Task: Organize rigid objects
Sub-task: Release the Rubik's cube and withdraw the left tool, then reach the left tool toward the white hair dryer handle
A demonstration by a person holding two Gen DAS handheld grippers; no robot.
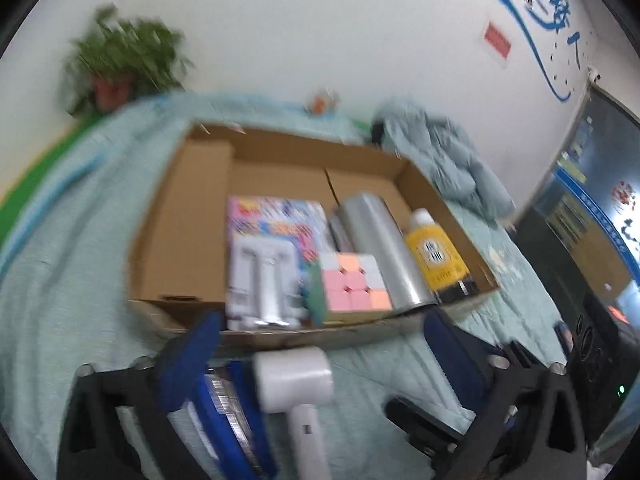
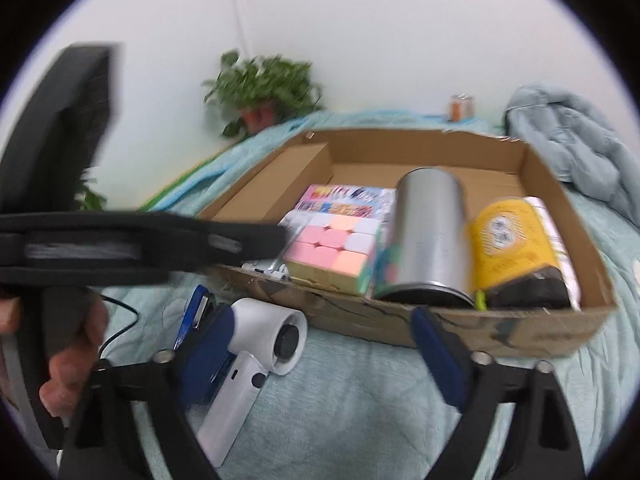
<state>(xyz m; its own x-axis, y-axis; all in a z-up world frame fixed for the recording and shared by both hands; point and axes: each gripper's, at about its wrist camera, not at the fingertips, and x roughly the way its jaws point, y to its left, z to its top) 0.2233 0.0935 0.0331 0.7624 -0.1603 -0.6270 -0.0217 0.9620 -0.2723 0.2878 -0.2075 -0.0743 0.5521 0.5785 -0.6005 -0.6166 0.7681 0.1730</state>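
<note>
An open cardboard box (image 1: 176,224) (image 2: 360,322) lies on a pale teal bedspread. Inside it are a colourful packet (image 1: 276,216) (image 2: 344,196), a pastel puzzle cube (image 1: 354,284) (image 2: 332,250), a silver cylinder (image 1: 380,252) (image 2: 430,236) and a yellow bottle (image 1: 436,256) (image 2: 512,240). In front of the box lie a white hair dryer (image 1: 296,380) (image 2: 272,340) and a blue and silver object (image 1: 224,412) (image 2: 194,314). My left gripper (image 1: 320,356) is open above the dryer, pads clear of it. My right gripper (image 2: 324,352) is open, its left finger beside the dryer.
A potted plant (image 1: 120,64) (image 2: 264,88) and a small orange jar (image 1: 320,102) (image 2: 460,106) stand by the wall. A crumpled blue blanket (image 1: 452,160) (image 2: 572,136) lies right of the box. A hand (image 2: 72,352) holds the black left tool (image 2: 120,240).
</note>
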